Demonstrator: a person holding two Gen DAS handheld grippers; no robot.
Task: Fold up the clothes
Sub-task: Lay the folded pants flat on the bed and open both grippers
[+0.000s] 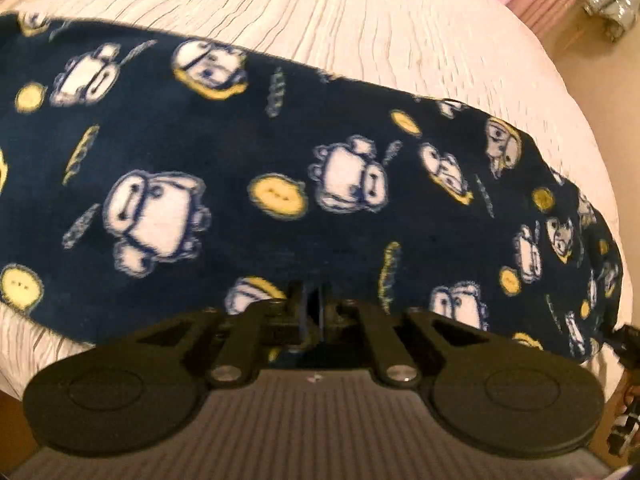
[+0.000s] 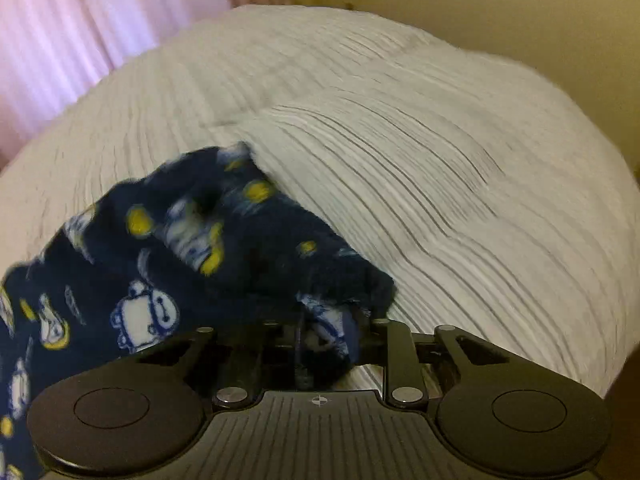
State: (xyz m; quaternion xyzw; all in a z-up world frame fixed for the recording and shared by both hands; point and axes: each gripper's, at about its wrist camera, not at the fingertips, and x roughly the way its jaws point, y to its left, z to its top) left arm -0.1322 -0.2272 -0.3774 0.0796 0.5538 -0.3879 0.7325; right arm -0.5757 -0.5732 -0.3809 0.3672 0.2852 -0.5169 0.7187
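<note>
1. The bed (image 1: pixel 360 12) is the largest item in both views. It is covered with a pale, ribbed bedspread (image 2: pixel 460 184) that shows long wrinkles across its surface.
2. The fleece garment (image 1: pixel 224 152) is navy blue, printed with white cartoon figures and yellow discs. It lies stretched across the bedspread, spanning the left wrist view from the left edge to the lower right. In the right wrist view its end is bunched and lifted off the bedspread at the lower left.
3. A pink curtain (image 2: pixel 80 28) hangs beyond the far edge of the bed in the right wrist view.
4. The left claw (image 1: pixel 311 308) sits at the near edge of the garment. Its fingers are drawn close together, and a fold of navy cloth lies pinched between them.
5. The right claw (image 2: pixel 320 336) is closed on the bunched end of the garment. Printed cloth fills the gap between its fingers and drapes over them.
6. A part of the right claw assembly (image 1: pixel 628 344) shows at the right edge of the left wrist view, touching the garment end.
</note>
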